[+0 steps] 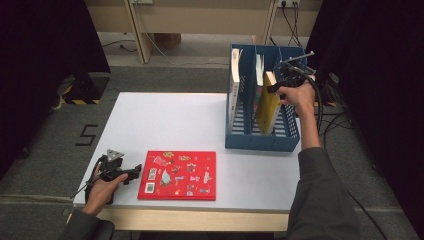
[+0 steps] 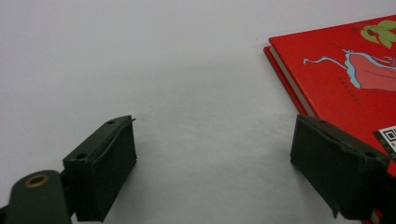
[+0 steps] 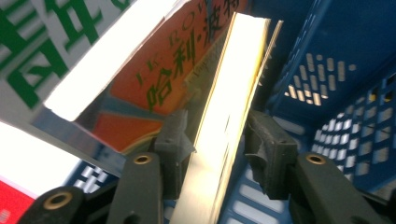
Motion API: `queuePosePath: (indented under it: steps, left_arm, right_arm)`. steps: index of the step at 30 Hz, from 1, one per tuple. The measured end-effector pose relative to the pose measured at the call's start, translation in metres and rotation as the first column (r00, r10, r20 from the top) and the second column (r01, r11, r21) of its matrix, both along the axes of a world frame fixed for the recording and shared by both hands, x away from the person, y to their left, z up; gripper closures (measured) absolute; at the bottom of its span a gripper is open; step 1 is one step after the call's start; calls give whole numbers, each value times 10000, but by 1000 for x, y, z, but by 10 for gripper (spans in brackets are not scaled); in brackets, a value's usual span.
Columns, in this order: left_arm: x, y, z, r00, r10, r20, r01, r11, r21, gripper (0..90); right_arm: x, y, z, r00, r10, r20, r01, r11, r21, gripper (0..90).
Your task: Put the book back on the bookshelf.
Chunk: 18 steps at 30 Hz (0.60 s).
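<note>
A yellow book [image 1: 267, 110] stands tilted in the right compartment of the blue file rack [image 1: 260, 141]. My right gripper [image 1: 274, 86] holds it at its top edge. In the right gripper view the book's pale page edge [image 3: 233, 84] runs up between the pads of that gripper [image 3: 217, 144], which press on both covers. A red picture book [image 1: 177, 175] lies flat at the table's front. My left gripper [image 1: 135, 174] rests on the table just left of it, open. Its jaws [image 2: 212, 163] stand wide apart over bare table, with the red book's corner [image 2: 355, 79] beside the right jaw.
A white book [image 1: 233, 90] stands in the rack's left compartment, another book [image 1: 259, 70] in the middle one. An orange-covered book [image 3: 187, 60] leans close beside the held one. The rack's blue slotted wall [image 3: 336, 60] lies right behind the jaws. The white table [image 1: 170, 125] stretches between rack and red book.
</note>
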State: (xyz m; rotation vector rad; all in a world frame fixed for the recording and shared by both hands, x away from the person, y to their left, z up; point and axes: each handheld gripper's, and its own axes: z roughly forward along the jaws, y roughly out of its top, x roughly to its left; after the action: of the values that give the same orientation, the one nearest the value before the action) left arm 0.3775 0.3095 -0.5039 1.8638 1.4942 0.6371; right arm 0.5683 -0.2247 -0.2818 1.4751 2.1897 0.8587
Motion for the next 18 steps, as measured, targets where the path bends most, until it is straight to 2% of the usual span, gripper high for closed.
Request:
queuePosePath:
  steps: [3,6,8,10,13,18]
  left_arm:
    - [0,0,0,10000,-1,-3,1,10000,1,131]
    - [0,0,0,10000,0,-6,0,10000,1,131]
    - [0,0,0,10000,-1,-10,1,10000,2,131]
    - [0,0,0,10000,-3,-7,3,10000,-7,131]
    - [0,0,0,10000,-1,-10,1,10000,6,131]
    - [0,0,0,10000,1,-22,-1,10000,-24,131]
  right_arm:
    - [3,2,1,9999,77,-133,-80,9997,-219,692]
    - [5,0,2,10000,-38,-33,38,10000,28,741]
    - [7,-1,2,9999,-161,-41,162,9994,321,747]
    - [10,0,4,9998,-213,-21,214,9991,365,750]
    - [16,0,8,9987,-462,233,446,9967,683,754]
    - [27,7,19,9960,-755,481,725,9955,616,754]
